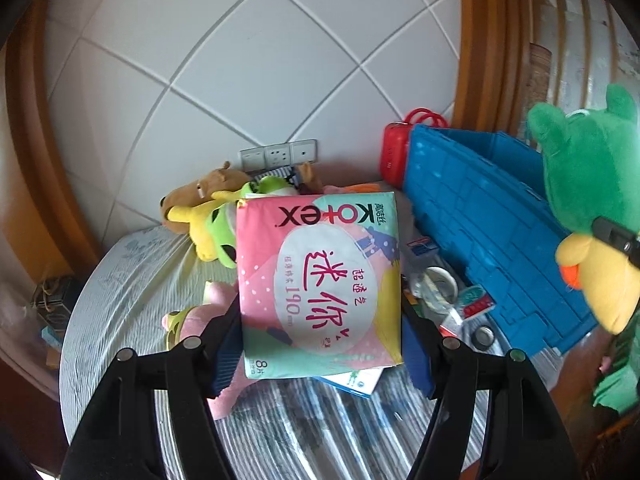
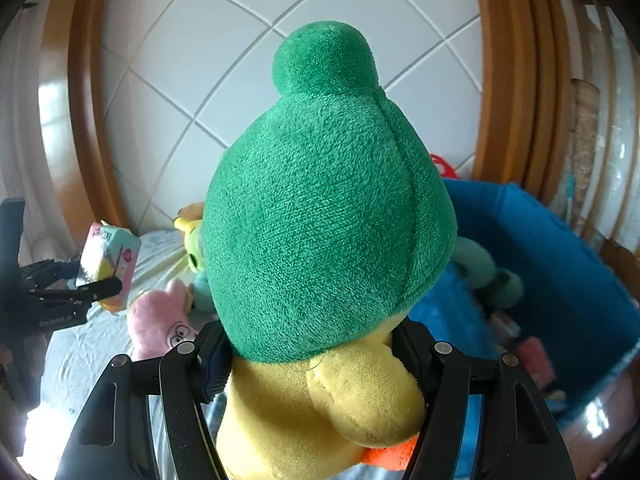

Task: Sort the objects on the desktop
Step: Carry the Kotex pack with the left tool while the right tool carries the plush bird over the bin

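My left gripper (image 1: 320, 344) is shut on a pink Kotex pad packet (image 1: 318, 280) and holds it above the table. The same packet (image 2: 110, 264) and left gripper show at the left of the right wrist view. My right gripper (image 2: 312, 360) is shut on a green and yellow plush toy (image 2: 328, 208), which fills that view and is lifted next to the blue crate (image 2: 560, 280). The plush (image 1: 592, 208) also shows at the right edge of the left wrist view, beside the crate (image 1: 492, 224).
On the striped tablecloth (image 1: 120, 292) lie a brown plush (image 1: 200, 196), a yellow-green plush (image 1: 216, 228) and a pink plush (image 1: 200, 316). Tape rolls and small packets (image 1: 444, 292) lie by the crate. A red case (image 1: 396, 152) stands behind it.
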A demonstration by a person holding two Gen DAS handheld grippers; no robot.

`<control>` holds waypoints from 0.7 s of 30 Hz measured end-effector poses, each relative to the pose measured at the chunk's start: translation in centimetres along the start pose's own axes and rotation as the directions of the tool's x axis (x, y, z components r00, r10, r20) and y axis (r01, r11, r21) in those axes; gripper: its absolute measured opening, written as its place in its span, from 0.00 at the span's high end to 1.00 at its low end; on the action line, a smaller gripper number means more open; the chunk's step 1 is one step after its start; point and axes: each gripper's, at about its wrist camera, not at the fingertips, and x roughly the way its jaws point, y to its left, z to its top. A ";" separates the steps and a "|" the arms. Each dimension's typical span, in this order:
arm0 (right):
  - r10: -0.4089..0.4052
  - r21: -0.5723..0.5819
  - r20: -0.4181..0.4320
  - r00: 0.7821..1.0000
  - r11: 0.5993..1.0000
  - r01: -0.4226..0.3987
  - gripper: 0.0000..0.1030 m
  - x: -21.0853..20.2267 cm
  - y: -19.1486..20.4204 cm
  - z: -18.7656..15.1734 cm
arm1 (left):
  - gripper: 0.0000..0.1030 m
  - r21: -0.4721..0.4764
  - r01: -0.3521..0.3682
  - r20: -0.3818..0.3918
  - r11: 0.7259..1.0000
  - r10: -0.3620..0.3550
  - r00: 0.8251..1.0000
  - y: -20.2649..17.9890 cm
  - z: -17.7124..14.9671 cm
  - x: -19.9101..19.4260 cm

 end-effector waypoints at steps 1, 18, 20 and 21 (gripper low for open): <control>-0.004 0.009 -0.003 1.000 1.000 0.004 0.35 -0.8 -0.9 0.2 | 0.35 0.010 0.017 -0.008 1.000 -0.017 1.000 -0.5 0.1 -0.1; -0.096 -0.017 -0.092 0.991 0.995 0.095 0.35 -6.2 -26.3 1.9 | 0.35 0.138 0.120 0.046 0.983 -0.127 0.991 -22.8 7.8 -0.6; -0.090 -0.042 -0.114 0.989 0.995 0.086 0.35 -5.6 -30.3 2.1 | 0.35 0.127 0.136 0.047 0.983 -0.142 0.989 -26.6 9.3 0.2; -0.087 -0.052 -0.123 0.989 0.995 0.081 0.35 -5.4 -32.2 2.4 | 0.35 0.121 0.139 0.043 0.983 -0.145 0.989 -28.4 9.9 0.8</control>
